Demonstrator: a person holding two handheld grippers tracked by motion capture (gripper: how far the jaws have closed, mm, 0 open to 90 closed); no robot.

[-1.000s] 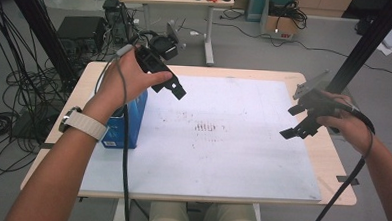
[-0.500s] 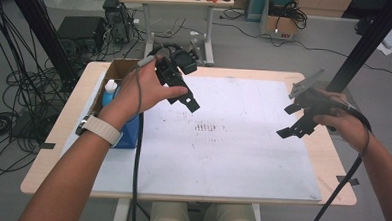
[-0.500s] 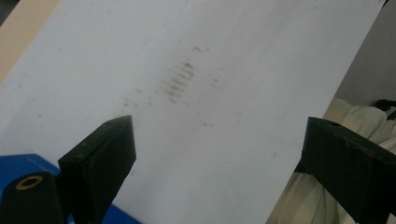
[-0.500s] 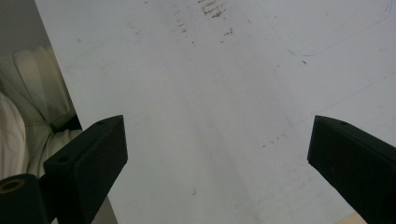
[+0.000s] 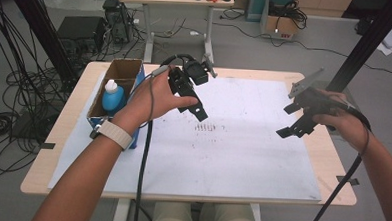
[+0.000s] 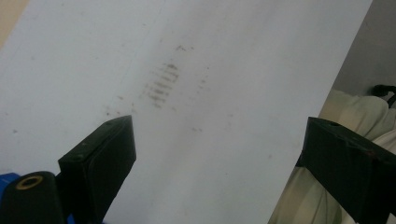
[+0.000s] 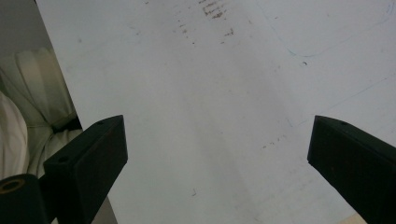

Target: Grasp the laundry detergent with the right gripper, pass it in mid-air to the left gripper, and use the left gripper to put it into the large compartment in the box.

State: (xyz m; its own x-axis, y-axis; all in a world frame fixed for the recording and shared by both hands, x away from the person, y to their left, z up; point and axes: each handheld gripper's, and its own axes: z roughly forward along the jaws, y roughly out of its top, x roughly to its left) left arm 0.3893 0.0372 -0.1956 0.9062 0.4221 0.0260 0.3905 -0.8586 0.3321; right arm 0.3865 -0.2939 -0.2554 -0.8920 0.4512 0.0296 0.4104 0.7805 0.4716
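Leftward, the left gripper (image 5: pixel 200 112) has swung from the cardboard box (image 5: pixel 119 69) at the table's left edge toward mid-sheet, jaws wide, empty. Right gripper (image 5: pixel 294 126) hovers wide near the right edge. Blue bottle (image 5: pixel 113 96) stays boxed; the trailing cable could snag it.

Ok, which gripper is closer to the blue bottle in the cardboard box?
Left. The left gripper hangs just right of the blue bottle in its cardboard box; the right gripper is across the table.

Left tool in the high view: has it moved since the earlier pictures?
Yes. The left tool has shifted rightward, away from the cardboard box toward the brown smudges mid-sheet.
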